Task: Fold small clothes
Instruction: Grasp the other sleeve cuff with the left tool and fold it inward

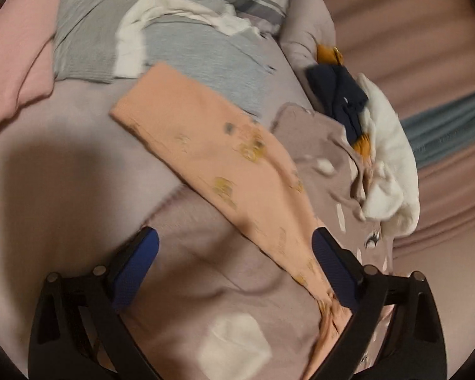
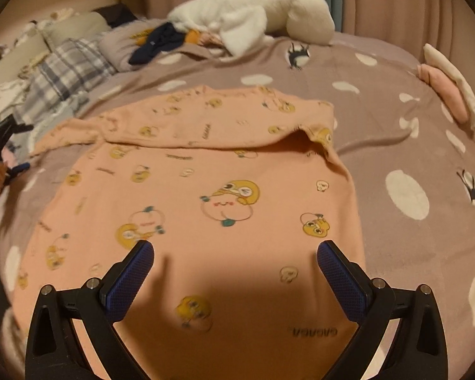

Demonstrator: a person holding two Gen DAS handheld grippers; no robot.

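**Peach top half folded on the bed, both claws wide**

While the peach cartoon-print top [image 2: 186, 196] lies spread on the mauve spotted bedspread [image 2: 395, 145], its far part is folded over toward the near side, leaving a raised fold edge across the middle. Near the right claw [image 2: 236, 255], reversed lettering on the fabric reads as "GAGAGA"; smaller printed words further up are too blurred to read. That claw hangs above the near hem with its jaws well apart and nothing between them. In the left wrist view, the left claw [image 1: 234, 247] also stands wide open, gripping nothing, with one sleeve of the top [image 1: 224, 171] running diagonally between its blue pads [image 1: 139, 262]. Open bedspread lies to the right of the top and along its far edge. Further away sit a white fluffy garment [image 2: 253, 15], a dark navy item [image 2: 158, 42] and a plaid pillow [image 2: 66, 72].
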